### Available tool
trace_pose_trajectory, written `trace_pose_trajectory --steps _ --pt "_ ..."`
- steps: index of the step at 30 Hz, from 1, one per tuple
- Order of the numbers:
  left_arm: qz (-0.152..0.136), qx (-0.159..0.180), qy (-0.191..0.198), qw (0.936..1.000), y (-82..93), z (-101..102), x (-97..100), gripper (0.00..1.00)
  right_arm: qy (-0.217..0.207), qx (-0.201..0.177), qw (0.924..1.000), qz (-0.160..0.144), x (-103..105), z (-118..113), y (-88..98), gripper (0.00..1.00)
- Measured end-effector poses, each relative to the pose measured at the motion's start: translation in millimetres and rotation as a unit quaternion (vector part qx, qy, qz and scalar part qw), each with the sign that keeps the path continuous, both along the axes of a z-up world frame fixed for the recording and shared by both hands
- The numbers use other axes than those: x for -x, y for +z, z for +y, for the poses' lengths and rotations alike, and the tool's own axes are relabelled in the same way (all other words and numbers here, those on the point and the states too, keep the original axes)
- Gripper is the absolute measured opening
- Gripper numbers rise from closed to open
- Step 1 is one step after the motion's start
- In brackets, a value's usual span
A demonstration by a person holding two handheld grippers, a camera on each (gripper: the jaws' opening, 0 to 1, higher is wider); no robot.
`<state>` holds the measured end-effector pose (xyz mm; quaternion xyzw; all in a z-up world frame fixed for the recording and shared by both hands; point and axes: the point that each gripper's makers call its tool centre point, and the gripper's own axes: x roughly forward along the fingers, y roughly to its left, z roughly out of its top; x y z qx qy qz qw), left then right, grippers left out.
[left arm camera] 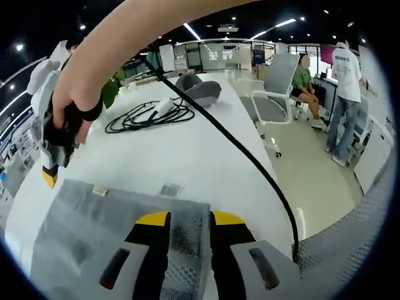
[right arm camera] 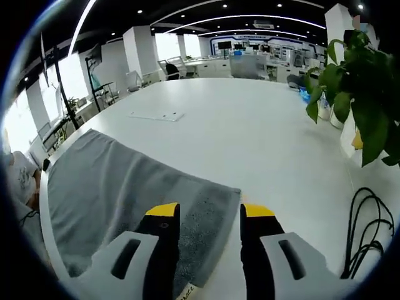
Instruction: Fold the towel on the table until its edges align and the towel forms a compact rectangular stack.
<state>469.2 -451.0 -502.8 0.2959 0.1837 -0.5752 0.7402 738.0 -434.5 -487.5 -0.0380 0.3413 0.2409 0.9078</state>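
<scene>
Grey terry-cloth towel (left arm camera: pixel 94 225) lies flat on the white table (left arm camera: pixel 187 150), at its near edge. Left gripper (left arm camera: pixel 190 219): yellow-tipped jaws close together, a fold of towel edge pinched between them. Right gripper (right arm camera: pixel 210 211): jaws astride the towel's corner (cloth runs between them), but whether they clamp it I cannot tell. In the left gripper view, a hand (left arm camera: pixel 72 103) carries that right gripper. Beyond: coiled black cable (left arm camera: pixel 147 115), green potted plant (right arm camera: pixel 356 87).

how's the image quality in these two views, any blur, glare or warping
Left gripper view: heavy fisheye bending of the table edge, the person's arm slightly soft, ceiling strip lights blown out. Right gripper view: towel weave sharp, bright windows washed out at left, plant curved near the rim.
</scene>
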Motion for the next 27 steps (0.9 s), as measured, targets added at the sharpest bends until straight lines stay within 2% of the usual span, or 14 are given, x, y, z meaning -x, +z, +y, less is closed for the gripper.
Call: trace_pose_trajectory --steps 2,5,9,15,20,24,27 --pt "-0.015 -0.015 -0.016 0.9996 -4.7 1.9 3.0 0.24 -0.009 0.002 0.9999 0.006 -1.8 -2.2 -5.0 0.35" --pt "-0.026 -0.016 -0.028 0.9991 -3.5 1.4 6.4 0.23 -0.014 -0.002 0.9998 0.011 -2.0 -1.9 -10.5 0.33" --pt "-0.010 -0.008 -0.012 0.9998 -2.2 1.2 2.3 0.22 -0.016 0.005 0.9996 0.022 -6.4 -3.8 -21.3 0.33" --pt "-0.006 -0.008 -0.029 0.9995 -6.3 0.6 4.1 0.19 -0.031 0.000 0.9991 0.029 -5.4 -6.7 -24.4 0.32" --pt "0.007 -0.005 -0.022 0.9997 -7.8 -0.6 4.4 0.15 -0.035 -0.029 0.9983 0.038 -3.3 -0.6 -27.7 0.29" --pt "0.016 -0.003 -0.016 0.9997 -10.0 0.4 6.1 0.08 -0.042 -0.039 0.9976 0.039 -4.0 -0.2 -25.0 0.24" --pt "0.046 0.010 0.008 0.9989 -8.3 3.4 1.4 0.03 -0.048 -0.023 0.9979 0.038 -5.2 -7.7 -26.3 0.14"
